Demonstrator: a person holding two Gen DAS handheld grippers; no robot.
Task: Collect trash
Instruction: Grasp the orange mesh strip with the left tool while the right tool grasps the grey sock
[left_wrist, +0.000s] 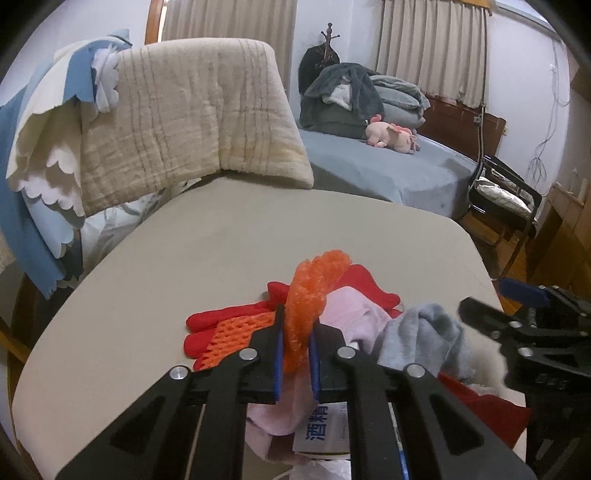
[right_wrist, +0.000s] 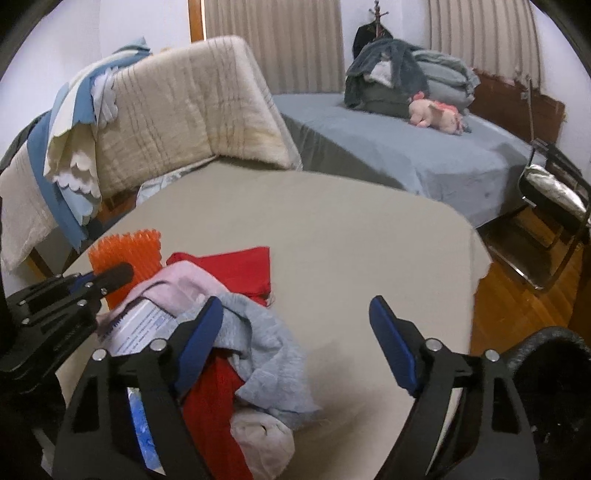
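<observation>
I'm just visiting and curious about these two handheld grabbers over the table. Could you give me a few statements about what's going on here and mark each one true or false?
1. The left gripper has its jaws closed on the orange foam net. True.
2. The right gripper is holding the grey cloth. False: its jaws stand open, holding nothing.
3. A pink plush toy lies on the bed. True.
4. The pile of clutter sits on the floor. False: it rests on the beige table.

foam net (left_wrist: 306, 295): orange mesh | table (left_wrist: 184, 258): matt beige | floor (right_wrist: 517, 302): glossy wood
</observation>
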